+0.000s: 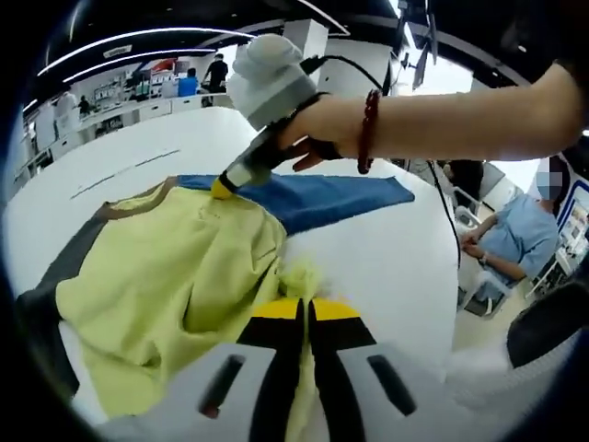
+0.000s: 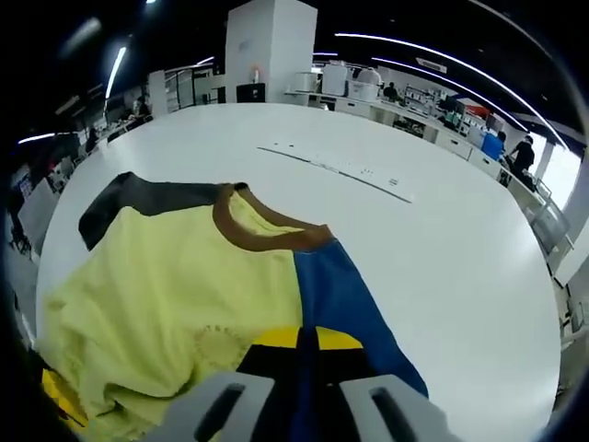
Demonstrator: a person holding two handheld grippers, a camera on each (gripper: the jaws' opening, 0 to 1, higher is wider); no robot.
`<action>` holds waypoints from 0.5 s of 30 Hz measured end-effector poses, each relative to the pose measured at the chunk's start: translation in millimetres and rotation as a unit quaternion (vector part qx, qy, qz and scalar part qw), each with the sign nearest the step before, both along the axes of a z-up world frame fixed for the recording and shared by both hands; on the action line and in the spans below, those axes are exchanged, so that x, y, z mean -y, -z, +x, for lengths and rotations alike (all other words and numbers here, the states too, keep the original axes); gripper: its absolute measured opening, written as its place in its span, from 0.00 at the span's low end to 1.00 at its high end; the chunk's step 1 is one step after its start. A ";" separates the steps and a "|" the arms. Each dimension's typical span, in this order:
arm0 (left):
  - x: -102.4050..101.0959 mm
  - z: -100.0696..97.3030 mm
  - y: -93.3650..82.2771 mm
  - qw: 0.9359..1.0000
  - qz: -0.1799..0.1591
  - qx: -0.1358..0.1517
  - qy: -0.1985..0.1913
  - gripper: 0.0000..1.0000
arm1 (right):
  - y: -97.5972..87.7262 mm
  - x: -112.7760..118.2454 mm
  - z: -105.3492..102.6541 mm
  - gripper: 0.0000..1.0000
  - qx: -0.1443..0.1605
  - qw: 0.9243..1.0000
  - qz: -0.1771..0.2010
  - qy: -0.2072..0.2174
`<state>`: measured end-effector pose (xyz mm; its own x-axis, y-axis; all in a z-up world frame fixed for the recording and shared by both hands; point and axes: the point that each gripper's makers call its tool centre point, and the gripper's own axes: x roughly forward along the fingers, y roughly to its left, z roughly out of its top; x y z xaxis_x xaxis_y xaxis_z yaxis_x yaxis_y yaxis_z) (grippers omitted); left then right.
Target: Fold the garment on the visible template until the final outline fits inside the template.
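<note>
The shirt (image 1: 175, 285) lies rumpled on the worktop (image 2: 442, 239) ahead of both jaws. The left gripper (image 1: 306, 318) pinches its yellow hem; the right gripper (image 2: 306, 343) clamps the blue edge. Folding looks barely begun, with smoothing and the folds themselves left.

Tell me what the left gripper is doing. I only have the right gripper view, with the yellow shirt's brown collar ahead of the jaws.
Observer: The left gripper is shut on a bunched edge of the yellow shirt.
Operator: Where does the right gripper sit on the shirt, seen from outside?
Observer: The right gripper pinches the cloth where the yellow body meets the blue sleeve.
Operator: How does that sleeve lie?
Observer: It is stretched out flat on the white table, pointing away from the body of the shirt.
</note>
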<state>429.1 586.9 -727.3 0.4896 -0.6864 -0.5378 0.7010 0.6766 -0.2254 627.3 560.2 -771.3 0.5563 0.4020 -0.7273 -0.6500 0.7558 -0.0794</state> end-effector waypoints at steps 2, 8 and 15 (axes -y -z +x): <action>-0.4 2.5 -11.5 1.000 -0.022 -0.003 -0.004 0.00 | 0.2 0.0 5.9 0.00 0.001 1.000 -0.008 -0.004; -13.7 20.6 -37.5 0.998 -0.058 -0.001 -0.032 0.00 | 0.1 0.3 16.4 0.00 0.006 1.000 -0.022 -0.015; -57.6 65.0 -38.7 0.994 -0.054 0.015 -0.099 0.00 | 0.5 -0.1 18.2 0.00 0.005 1.000 -0.022 -0.022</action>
<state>494.1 644.5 -688.6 0.6346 -0.6284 -0.4499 0.5646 0.7745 -0.2853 645.5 560.3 -771.7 0.5455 0.3939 -0.7397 -0.6816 0.7221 -0.1181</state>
